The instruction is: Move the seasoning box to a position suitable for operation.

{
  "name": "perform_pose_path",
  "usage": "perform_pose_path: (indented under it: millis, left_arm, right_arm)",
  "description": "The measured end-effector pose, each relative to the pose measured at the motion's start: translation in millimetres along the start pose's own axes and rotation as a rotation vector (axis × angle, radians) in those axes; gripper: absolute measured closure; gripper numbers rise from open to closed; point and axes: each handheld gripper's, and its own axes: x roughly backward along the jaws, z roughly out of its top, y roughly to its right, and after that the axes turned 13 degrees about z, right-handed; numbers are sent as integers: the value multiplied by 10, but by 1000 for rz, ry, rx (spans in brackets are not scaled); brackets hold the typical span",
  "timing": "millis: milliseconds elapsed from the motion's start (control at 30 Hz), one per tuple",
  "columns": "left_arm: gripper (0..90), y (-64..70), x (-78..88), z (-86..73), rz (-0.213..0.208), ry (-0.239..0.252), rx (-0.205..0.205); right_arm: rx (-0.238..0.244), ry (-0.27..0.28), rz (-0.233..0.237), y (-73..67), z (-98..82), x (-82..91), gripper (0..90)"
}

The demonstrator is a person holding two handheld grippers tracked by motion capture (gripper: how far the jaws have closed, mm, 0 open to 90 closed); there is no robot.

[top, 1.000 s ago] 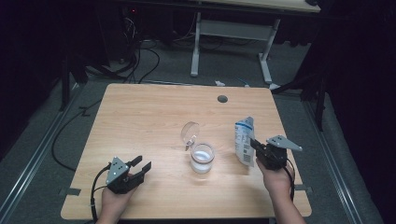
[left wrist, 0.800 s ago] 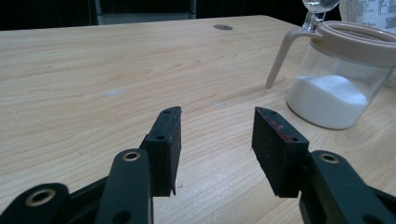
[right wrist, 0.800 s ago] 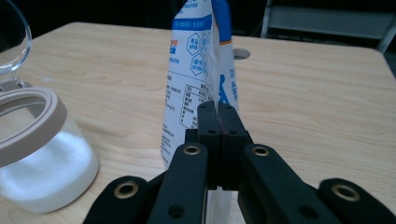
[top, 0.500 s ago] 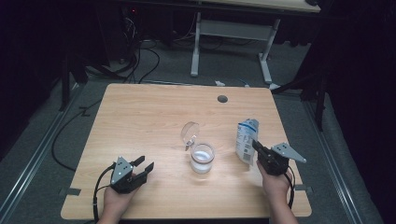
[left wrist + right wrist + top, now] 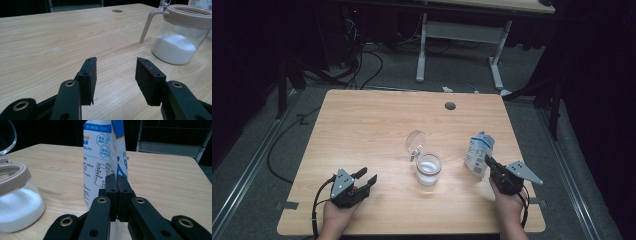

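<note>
**Bag of white powder pinched in the right gripper beside an open jar**

A person sits at a pale wooden table [image 5: 377, 125] with a black two-jaw gripper in each hand. The right gripper [image 5: 486, 161] has its jaws clamped tight on the edge of a white and blue printed paper bag [image 5: 478, 152], which stands upright on the right side of the table. In the right gripper view the jaws [image 5: 116, 185] meet flat against a fold of the bag [image 5: 100, 155].

Just left of the bag, near the table's centre, stands a clear round jar with a beige rim [image 5: 429, 169]. Its clear lid [image 5: 415, 141] is tipped up and open, and white powder fills roughly the lower third.

The left gripper [image 5: 365, 177] rests low at the near left corner, jaws parted with nothing between them, well apart from the jar [image 5: 183, 35].

Judging by the layout, the jar is open and partly filled, and the bag is gripped but upright. Any tipping over the jar, and shutting the lid, appear left to do.

Whether the bag's top is open cannot be told. Its small print is unreadable. The room beyond is dark; only desk legs [image 5: 459, 47] and floor cables [image 5: 357, 67] show.
</note>
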Motion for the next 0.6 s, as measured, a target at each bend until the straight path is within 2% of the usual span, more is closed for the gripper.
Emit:
perform_pose_path:
  millis: [300,467,600]
  left_arm:
    - [517,10,10,-7,-7,-1,5]
    - [517,26,9,-10,-14,-5,-3]
    - [528,38,7,-12,-3,0,-15]
  right_arm:
    - [-6,-20,9,8,-61,25,861]
    - [-10,-35,3,-13,-66,9,781]
    - [-20,-37,3,-12,-67,3,717]
